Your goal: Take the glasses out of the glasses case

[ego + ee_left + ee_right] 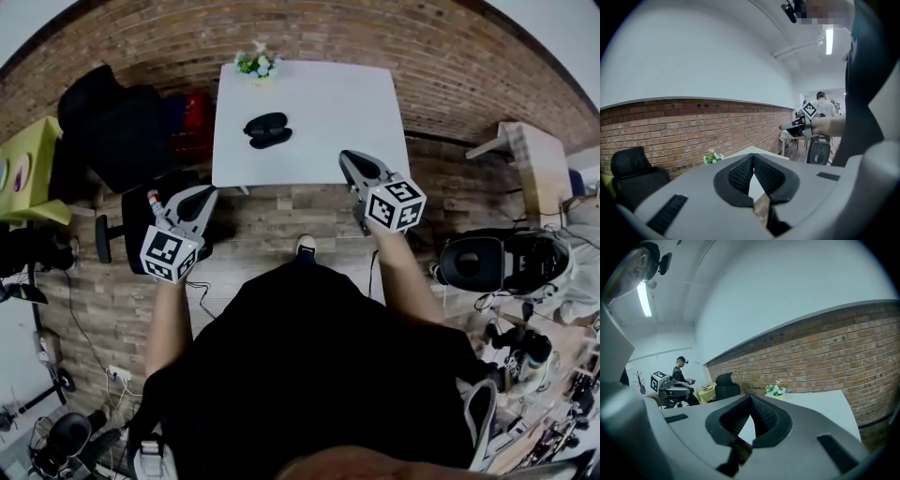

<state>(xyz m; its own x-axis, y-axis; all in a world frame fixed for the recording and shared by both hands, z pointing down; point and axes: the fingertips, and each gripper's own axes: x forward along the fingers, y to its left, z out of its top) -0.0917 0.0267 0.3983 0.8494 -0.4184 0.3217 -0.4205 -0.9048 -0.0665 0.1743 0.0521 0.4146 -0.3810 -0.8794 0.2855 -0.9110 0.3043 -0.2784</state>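
A black glasses case point(267, 129) lies on the white table point(319, 112), left of its middle; no glasses show. Both grippers hang in the air short of the table's near edge, well apart from the case. My left gripper point(208, 192) is down left of the table with its jaws together and nothing between them. My right gripper point(345, 156) sits near the table's front right part, also shut and empty. In the left gripper view the pads point(740, 174) meet at the tip of the left gripper point(753, 156). The right gripper point(751, 397) looks the same in its own view.
A small pot of flowers point(256, 64) stands at the table's far left edge by the brick wall. A black office chair point(112, 131) and a yellow-green table point(28, 169) stand to the left. A wooden table point(525, 159) and another chair point(497, 262) are on the right.
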